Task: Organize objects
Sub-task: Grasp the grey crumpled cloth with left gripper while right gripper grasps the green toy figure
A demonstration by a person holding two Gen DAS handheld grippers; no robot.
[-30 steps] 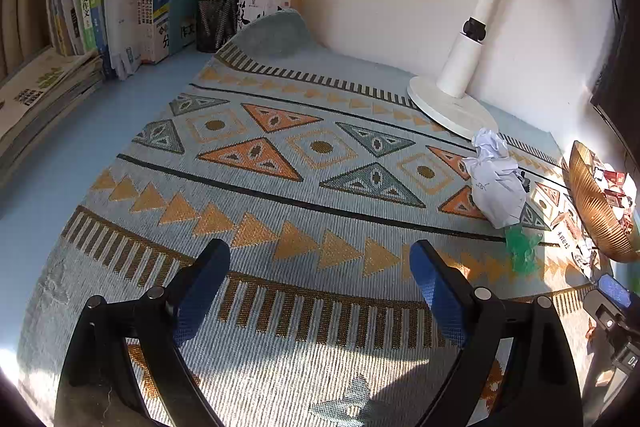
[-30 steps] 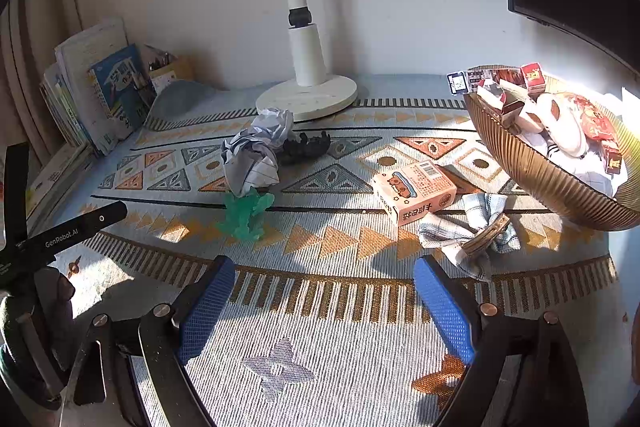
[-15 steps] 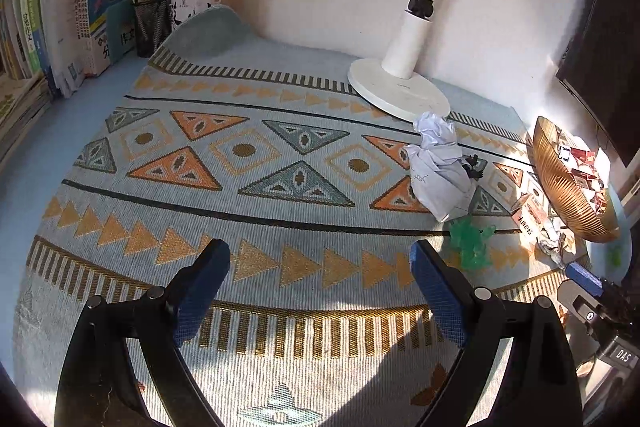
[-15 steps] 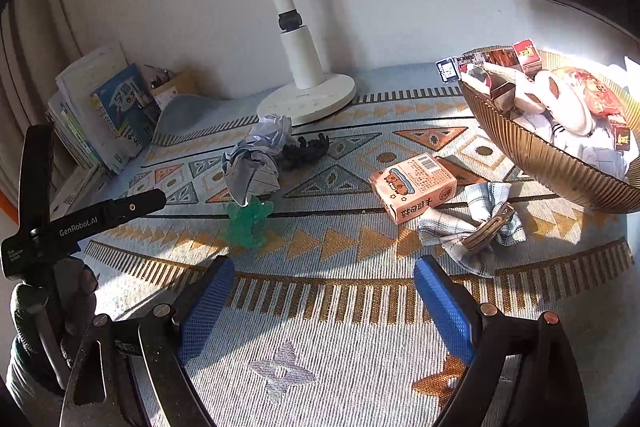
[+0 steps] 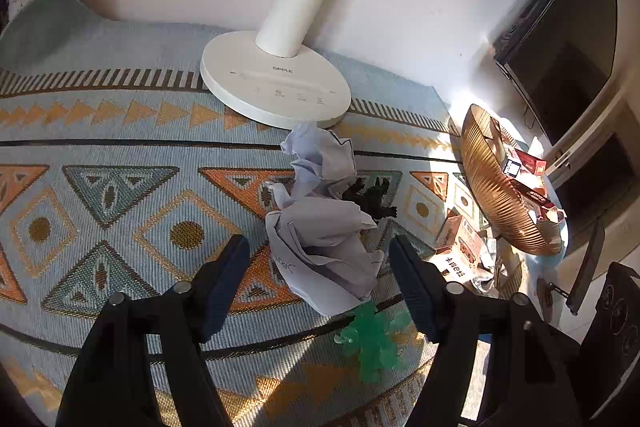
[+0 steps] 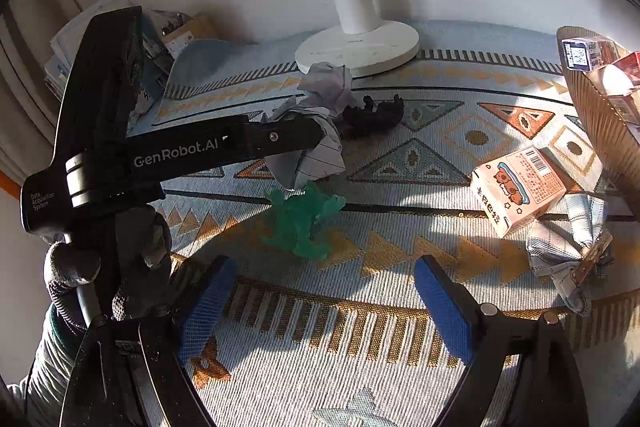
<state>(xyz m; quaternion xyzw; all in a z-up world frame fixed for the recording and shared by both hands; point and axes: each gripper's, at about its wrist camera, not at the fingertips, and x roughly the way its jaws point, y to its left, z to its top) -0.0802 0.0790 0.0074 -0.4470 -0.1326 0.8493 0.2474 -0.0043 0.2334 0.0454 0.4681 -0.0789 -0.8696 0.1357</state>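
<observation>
- Crumpled paper (image 5: 320, 223) lies on the patterned mat (image 5: 120, 147), just in front of the white lamp base (image 5: 276, 79), and sits between the spread fingers of the left gripper (image 5: 320, 267); the jaws are released, and whether the pads touch the paper cannot be told.
- Left gripper (image 6: 276, 139), seen from the right wrist view, reaches in from the left, its tip at the paper (image 6: 320, 131); a gloved hand (image 6: 120, 267) holds its handle.
- Green toy figure (image 6: 304, 219) stands on the mat just in front of the paper, and a black toy figure (image 6: 376, 115) lies just behind it, to the right.
- Right gripper (image 6: 320, 299) hangs over the striped near edge of the mat, jaws released, holding nothing.
- Pink carton (image 6: 516, 187) lies further right, resting against a checked cloth (image 6: 568, 243).
- Ribbed golden bowl (image 5: 488, 195) at the far right holds small packets.
</observation>
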